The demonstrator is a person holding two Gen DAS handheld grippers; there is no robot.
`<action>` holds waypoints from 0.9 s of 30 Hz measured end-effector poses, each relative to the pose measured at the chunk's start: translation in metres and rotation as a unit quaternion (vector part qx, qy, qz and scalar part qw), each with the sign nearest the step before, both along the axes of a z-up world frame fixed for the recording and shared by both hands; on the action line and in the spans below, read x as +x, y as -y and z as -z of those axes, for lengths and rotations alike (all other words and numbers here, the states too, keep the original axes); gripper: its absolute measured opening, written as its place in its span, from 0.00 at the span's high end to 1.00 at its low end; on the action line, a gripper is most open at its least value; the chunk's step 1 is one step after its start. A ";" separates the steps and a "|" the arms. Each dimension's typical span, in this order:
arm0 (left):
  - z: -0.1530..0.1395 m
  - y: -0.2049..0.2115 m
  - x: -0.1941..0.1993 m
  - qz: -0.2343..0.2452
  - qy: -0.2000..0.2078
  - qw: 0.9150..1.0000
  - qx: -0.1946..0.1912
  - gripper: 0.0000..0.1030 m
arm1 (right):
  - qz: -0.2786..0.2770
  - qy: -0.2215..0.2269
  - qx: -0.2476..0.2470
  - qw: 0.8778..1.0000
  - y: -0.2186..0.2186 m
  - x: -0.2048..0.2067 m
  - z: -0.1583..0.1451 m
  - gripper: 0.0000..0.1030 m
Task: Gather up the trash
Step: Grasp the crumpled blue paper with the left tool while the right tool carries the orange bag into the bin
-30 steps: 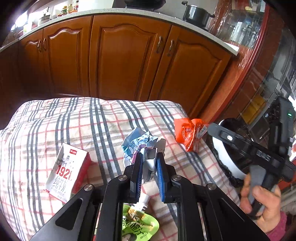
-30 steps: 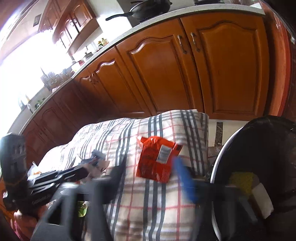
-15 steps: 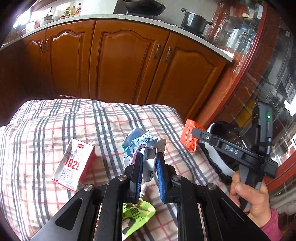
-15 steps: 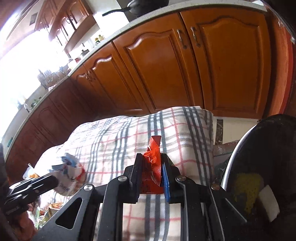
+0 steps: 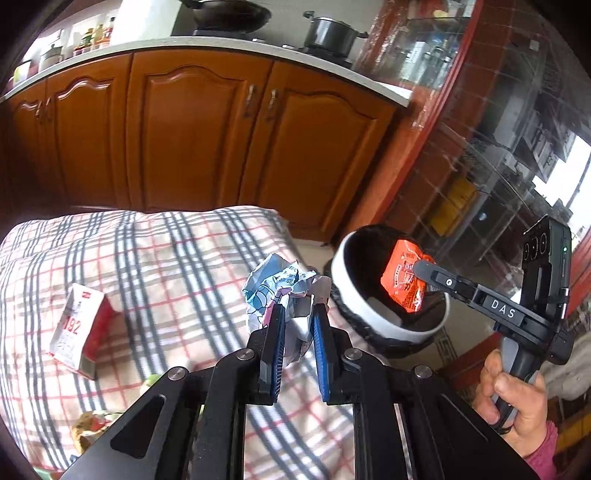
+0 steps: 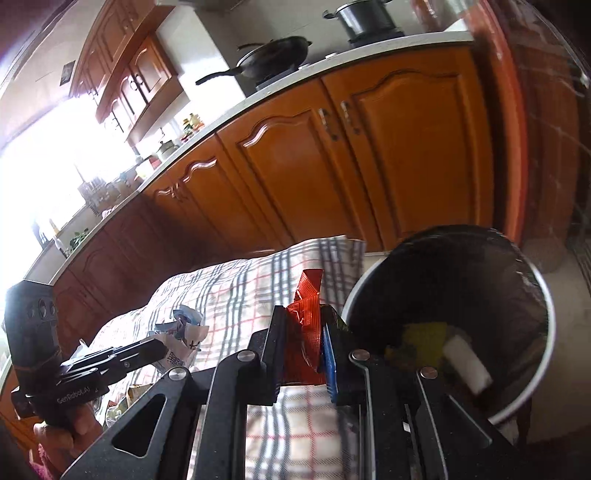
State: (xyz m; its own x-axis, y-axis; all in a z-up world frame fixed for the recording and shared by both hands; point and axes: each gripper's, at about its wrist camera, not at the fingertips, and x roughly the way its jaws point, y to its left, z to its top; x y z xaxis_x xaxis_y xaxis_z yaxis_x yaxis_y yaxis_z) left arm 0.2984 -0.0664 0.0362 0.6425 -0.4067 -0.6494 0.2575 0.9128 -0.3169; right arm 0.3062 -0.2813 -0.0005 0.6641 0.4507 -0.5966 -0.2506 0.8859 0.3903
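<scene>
The left gripper (image 5: 298,314) was clamped on a crumpled blue-and-white wrapper (image 5: 275,286), held above the plaid tablecloth (image 5: 166,266). The right gripper (image 6: 304,334) pinched an orange snack packet (image 6: 304,325); from the left wrist camera the packet (image 5: 402,280) hung over the open mouth of the white-rimmed trash bin (image 5: 343,280). Inside the bin (image 6: 543,306) lay yellow and white scraps. On the cloth to the left rested a red-and-white carton (image 5: 79,330). Beyond stood wooden cabinets (image 5: 207,133) under a counter carrying a pot (image 5: 330,33).
</scene>
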 end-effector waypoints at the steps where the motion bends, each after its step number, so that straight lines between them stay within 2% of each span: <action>1: -0.002 0.005 0.000 0.006 0.001 1.000 -0.003 0.87 | 0.006 0.000 0.000 1.000 0.007 -0.003 -0.001 0.82; 11: -0.002 0.055 0.025 0.059 0.006 0.998 0.004 0.87 | 0.057 -0.002 0.002 0.998 0.058 -0.017 0.002 0.82; 27: 0.012 0.111 0.075 0.082 -0.012 0.996 0.036 0.87 | 0.078 -0.005 0.006 0.997 0.090 -0.009 0.008 0.82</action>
State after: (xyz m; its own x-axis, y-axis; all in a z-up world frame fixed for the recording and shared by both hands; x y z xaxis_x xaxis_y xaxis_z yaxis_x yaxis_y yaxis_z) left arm 0.3733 -0.1772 0.0246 0.5547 -0.4571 -0.6953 0.3976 0.8796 -0.2611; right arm 0.2972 -0.3717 -0.0081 0.7202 0.3492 -0.5994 -0.1057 0.9092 0.4027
